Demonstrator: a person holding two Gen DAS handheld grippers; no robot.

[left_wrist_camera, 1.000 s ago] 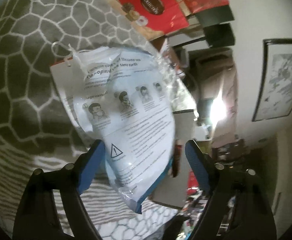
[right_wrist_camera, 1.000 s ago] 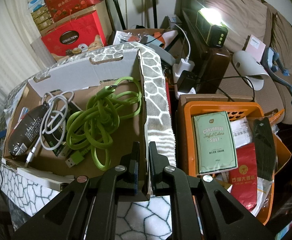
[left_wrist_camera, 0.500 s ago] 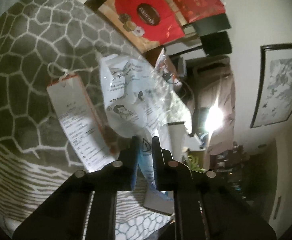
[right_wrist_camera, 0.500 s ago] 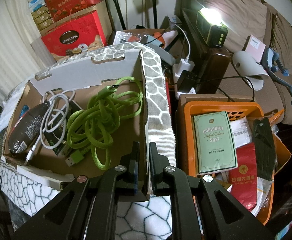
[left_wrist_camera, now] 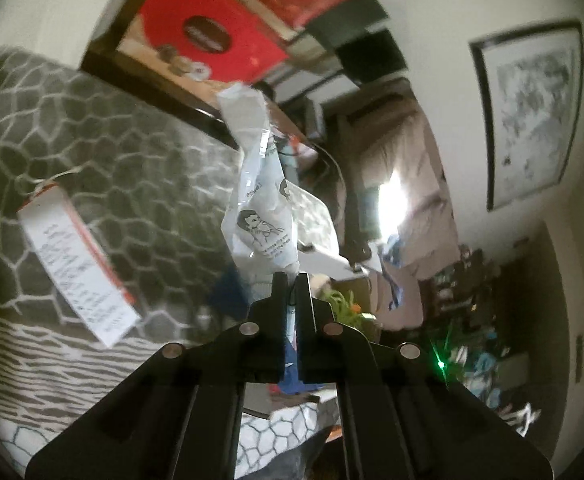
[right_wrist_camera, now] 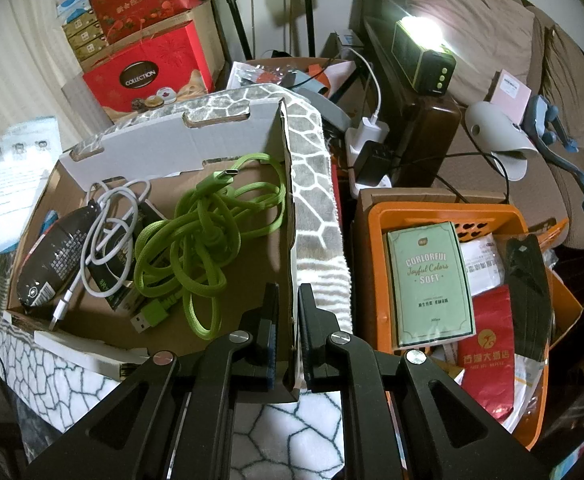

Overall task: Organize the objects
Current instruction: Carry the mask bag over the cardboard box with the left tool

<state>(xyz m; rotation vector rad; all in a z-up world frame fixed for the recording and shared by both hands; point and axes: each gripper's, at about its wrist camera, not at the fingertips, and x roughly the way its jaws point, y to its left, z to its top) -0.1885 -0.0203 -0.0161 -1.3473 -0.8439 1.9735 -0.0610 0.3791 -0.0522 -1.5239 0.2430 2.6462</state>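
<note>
Underneath, grey honeycomb-patterned blanket (left_wrist_camera: 103,184), red gift boxes (right_wrist_camera: 143,68) behind.

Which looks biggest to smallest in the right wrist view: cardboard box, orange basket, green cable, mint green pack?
1. cardboard box
2. orange basket; its right side is hidden under clutter, so the gap to the box is unsure
3. green cable
4. mint green pack; close to the cable's spread, so 3 and 4 are uncertain
</note>
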